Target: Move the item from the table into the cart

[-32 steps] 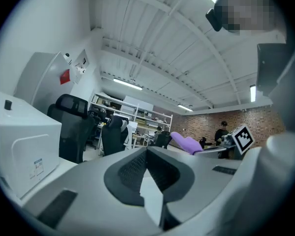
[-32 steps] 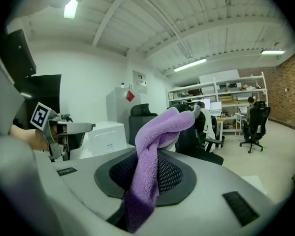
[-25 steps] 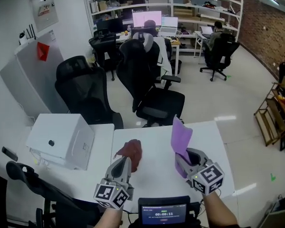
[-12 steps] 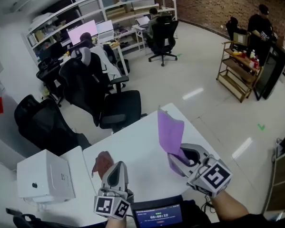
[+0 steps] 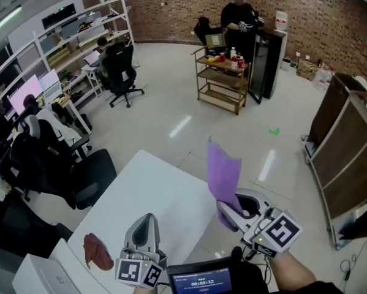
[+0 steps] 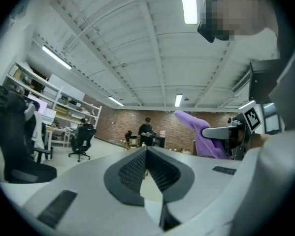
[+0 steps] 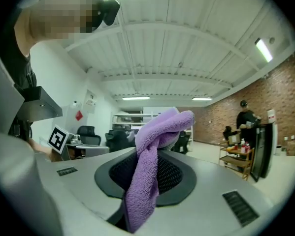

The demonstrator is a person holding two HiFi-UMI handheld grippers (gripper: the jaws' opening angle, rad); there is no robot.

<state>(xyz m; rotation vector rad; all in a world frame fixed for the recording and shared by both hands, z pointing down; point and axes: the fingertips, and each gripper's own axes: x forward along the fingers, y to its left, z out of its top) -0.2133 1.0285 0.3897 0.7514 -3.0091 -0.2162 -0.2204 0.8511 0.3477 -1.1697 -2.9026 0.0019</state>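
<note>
Seemingly upright, the purple towel [image 5: 223, 171] rises lengthwise from the right gripper's [image 5: 227, 207] jaws.

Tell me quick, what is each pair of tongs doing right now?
Left tongs: closed, nothing between them.
Right tongs: closed on the purple terry cloth.

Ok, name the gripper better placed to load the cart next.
Right. The right gripper holds the purple cloth clear of the table; the left gripper is shut on nothing, with the red cloth lying there.
</note>
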